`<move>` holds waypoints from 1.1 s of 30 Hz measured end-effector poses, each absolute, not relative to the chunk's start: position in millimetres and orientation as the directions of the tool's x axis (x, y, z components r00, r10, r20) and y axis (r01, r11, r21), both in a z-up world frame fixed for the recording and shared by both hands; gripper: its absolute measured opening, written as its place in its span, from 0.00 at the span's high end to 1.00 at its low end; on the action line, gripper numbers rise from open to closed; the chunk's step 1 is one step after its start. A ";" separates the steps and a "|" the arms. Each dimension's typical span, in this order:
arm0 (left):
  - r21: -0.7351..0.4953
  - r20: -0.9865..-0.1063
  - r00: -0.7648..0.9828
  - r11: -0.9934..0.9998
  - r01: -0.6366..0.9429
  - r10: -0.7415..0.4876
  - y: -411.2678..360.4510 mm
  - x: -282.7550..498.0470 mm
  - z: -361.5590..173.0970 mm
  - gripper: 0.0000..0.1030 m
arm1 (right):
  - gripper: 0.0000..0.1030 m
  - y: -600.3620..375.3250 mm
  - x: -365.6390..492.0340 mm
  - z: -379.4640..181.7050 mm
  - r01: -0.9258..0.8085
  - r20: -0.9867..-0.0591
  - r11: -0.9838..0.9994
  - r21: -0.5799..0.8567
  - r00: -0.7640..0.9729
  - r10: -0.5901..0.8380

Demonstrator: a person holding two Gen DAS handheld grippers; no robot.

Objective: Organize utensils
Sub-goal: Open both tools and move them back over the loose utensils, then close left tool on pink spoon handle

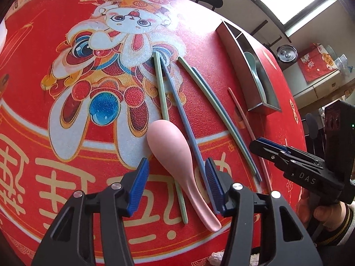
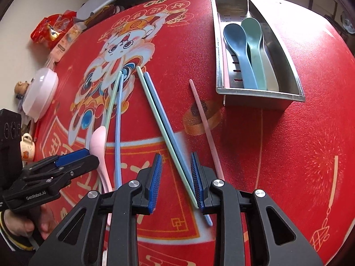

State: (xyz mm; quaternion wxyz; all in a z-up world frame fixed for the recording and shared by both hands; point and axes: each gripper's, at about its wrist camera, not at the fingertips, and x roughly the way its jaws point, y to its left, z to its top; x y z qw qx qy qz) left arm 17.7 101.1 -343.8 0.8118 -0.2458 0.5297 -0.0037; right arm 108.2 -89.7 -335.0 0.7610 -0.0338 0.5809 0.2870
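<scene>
Pink spoon (image 1: 177, 161) between left tool's (image 1: 176, 185) pads

Three spoons: one pink spoon (image 1: 175, 153) on the tablecloth (image 2: 277, 155), one blue spoon (image 2: 238, 51) and one green spoon (image 2: 254, 44) in the steel tray (image 2: 261, 93). Loose chopsticks number five: two green, two blue, one pink.

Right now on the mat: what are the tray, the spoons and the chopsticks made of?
Tray: looks like stainless steel, brushed, mirror-like glints, slotted floor.
Pink spoon, blue spoon, green spoon: matte pastel, no glare; probably plastic or wheat-straw composite, can't tell which.
Chopsticks: same matte pastel look, likely the same material.
</scene>
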 end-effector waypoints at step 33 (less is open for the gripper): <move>-0.367 -0.878 0.399 0.907 -0.207 -0.264 93.1 14.6 -346.2 0.90 | 0.74 -94.6 106.5 -336.9 -0.448 -0.900 0.840 0.306 0.152 0.408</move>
